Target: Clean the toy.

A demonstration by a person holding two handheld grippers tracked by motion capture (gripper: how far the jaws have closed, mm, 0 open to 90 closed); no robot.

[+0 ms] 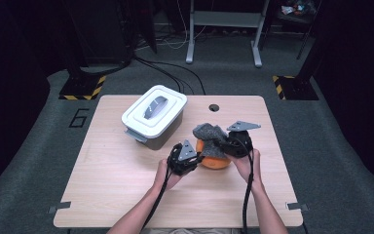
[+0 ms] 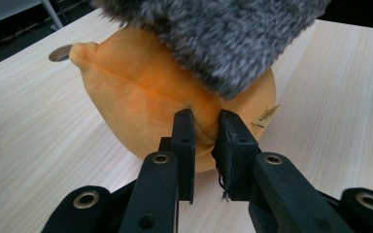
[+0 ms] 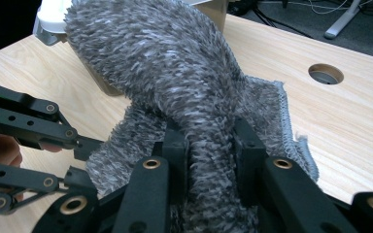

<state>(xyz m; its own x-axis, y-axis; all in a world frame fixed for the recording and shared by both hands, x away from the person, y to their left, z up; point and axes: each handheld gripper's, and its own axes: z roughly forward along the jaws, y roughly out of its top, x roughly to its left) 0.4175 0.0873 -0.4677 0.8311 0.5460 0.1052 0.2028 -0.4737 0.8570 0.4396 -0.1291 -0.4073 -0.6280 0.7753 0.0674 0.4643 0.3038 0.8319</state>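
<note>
Grey carpet and dark stands surround a pale wooden desk [image 1: 126, 195], which has a round cable hole [image 1: 214, 107] near its far edge. On the far left part of the desk sits a lidded white bin [image 1: 153, 116] with a grey handle set into its lid. Nearer the person, about mid-desk, an orange plush toy [image 1: 214, 160] rests on the wood, with a fuzzy grey cloth [image 1: 210, 134] draped over its top.

2 hands come in from the near edge. The left gripper [image 2: 205, 127] is at the toy's left side; its jaws are nearly together and pinch a fold of the orange fabric low on the toy's body, close to a small sewn tag [image 2: 267, 114]. The right gripper [image 3: 209, 145] is at the toy's right and far side; its jaws are clamped on a bunched ridge of the grey cloth, which stands up between them and spills over the toy.
</note>
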